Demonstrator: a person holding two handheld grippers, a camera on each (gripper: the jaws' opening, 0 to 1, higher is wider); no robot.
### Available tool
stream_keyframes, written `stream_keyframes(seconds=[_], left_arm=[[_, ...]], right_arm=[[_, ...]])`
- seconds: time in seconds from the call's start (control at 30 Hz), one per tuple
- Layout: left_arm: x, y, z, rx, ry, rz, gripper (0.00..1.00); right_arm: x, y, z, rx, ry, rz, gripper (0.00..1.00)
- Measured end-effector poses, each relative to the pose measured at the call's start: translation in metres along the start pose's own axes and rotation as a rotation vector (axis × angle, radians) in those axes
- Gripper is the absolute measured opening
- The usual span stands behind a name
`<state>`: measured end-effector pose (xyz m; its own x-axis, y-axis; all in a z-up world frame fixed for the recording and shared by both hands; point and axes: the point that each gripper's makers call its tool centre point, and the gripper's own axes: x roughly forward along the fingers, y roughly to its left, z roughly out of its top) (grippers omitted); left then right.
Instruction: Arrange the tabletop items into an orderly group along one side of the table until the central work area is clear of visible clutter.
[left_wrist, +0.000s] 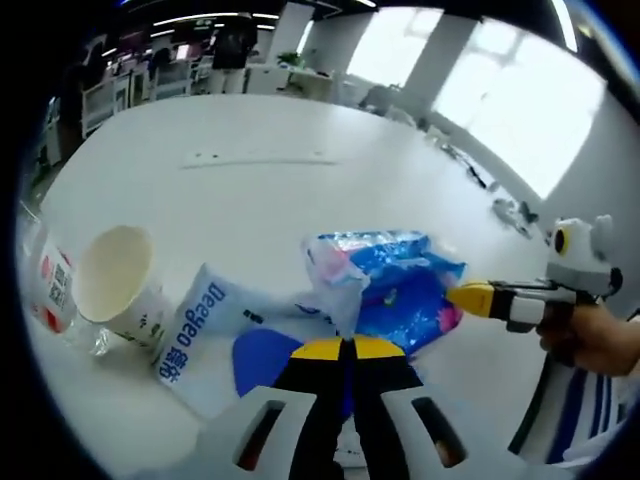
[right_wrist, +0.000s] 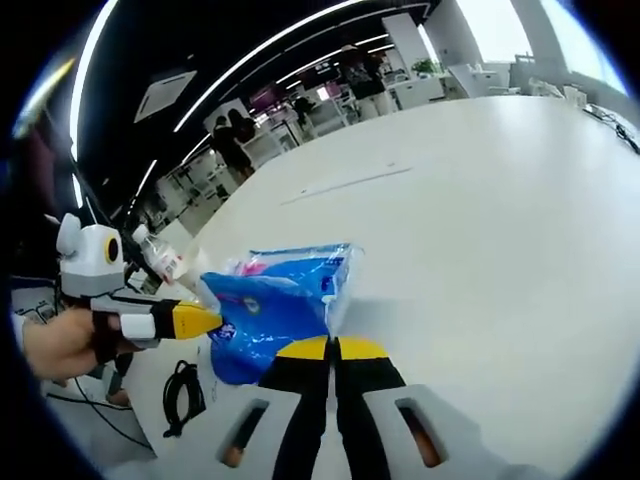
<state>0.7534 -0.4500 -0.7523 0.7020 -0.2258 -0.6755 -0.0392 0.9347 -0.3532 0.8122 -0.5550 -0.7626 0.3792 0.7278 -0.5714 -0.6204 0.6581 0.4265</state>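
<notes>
Tidying the worktop (left_wrist: 300, 150)
Both your tools, left (left_wrist: 345, 345) and right (right_wrist: 333, 345), pinch the blue bag (left_wrist: 395, 290) tight, to move it aside.

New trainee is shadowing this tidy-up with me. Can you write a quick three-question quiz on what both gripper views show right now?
1. True or false: the left gripper has its jaws closed together.
2. Multiple choice: the blue plastic package lies
A. inside the paper cup
B. on the white table between the two grippers
C. on the floor
3. Fill in: beside the white Deeyeo pack stands an open, empty paper ____.

Key
1. True; the yellow tips meet with no gap.
2. B; the right gripper and the left gripper's tip both reach it on the table.
3. cup
</notes>
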Motion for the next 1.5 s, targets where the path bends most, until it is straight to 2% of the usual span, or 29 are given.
stream_keyframes(seconds=[0.3,0.5,0.83,1.0,1.13,1.5], left_arm=[[0.018,-0.021,0.01,0.037,0.005,-0.033,0.0],[0.034,-0.031,0.015,0.052,0.018,-0.044,0.0],[0.052,-0.051,0.023,0.06,0.023,-0.053,0.0],[0.063,-0.052,0.023,0.066,0.033,-0.047,0.0],[0.07,-0.052,0.021,0.041,0.036,-0.042,0.0],[0.086,-0.063,0.016,0.023,0.05,-0.047,0.0]], right_arm=[[-0.013,-0.025,0.011,-0.034,-0.014,-0.013,0.0],[-0.019,-0.04,0.013,-0.017,-0.017,-0.025,0.0],[-0.02,-0.069,0.027,-0.008,-0.026,-0.04,0.0],[-0.017,-0.08,0.03,-0.008,-0.022,-0.041,0.0],[-0.012,-0.089,0.031,-0.008,-0.017,-0.043,0.0],[-0.011,-0.106,0.026,-0.005,0.01,-0.049,0.0]])
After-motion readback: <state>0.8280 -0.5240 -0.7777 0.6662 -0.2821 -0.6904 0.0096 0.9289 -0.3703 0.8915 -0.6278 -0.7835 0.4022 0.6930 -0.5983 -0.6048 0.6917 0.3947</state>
